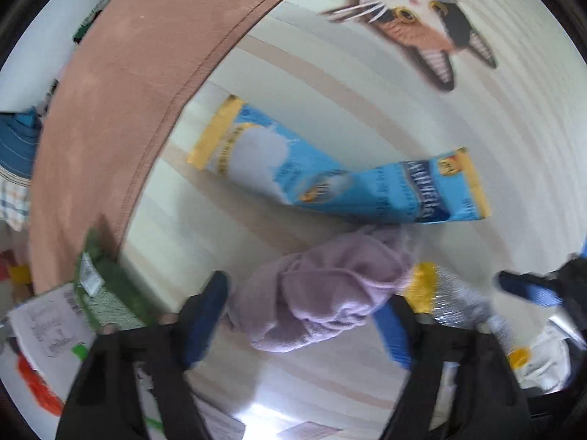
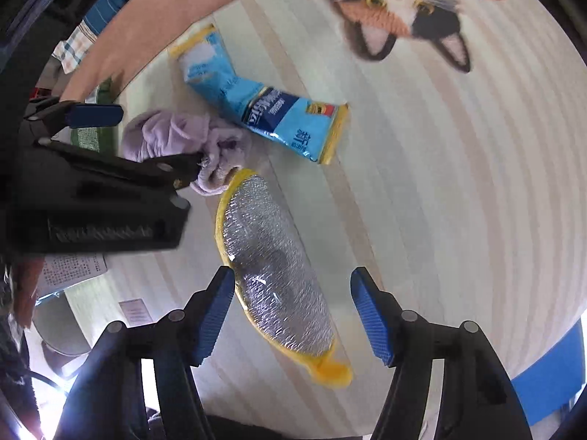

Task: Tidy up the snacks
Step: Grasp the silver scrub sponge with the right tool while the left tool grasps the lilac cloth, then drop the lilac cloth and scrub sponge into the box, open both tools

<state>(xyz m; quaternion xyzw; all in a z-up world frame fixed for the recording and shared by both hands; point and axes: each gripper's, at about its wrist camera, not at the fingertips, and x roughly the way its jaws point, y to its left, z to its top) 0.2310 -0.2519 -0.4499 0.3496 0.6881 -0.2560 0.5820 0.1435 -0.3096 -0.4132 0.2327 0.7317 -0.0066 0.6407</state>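
On the mat [image 2: 458, 183], two snack packets [image 2: 256, 106] [image 2: 275, 275]

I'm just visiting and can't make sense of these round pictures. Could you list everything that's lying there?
Blue and yellow snack packet: one, lying flat on the mat, beyond the cloth.
Silver foil snack packet with yellow edge: one, on the mat, reaching between the right gripper's fingers.
Crumpled lilac cloth: one, on the mat between the left gripper's fingers, next to both packets.
Green packet: one, at the mat's edge, partly hidden.
Printed white paper: one, beside the green packet.
Pale striped mat with a cat face: one, under everything.
Pink border: one, along the mat's edge.
Left gripper: black, blue pads, open around the cloth.
Right gripper: black, blue pads, open.
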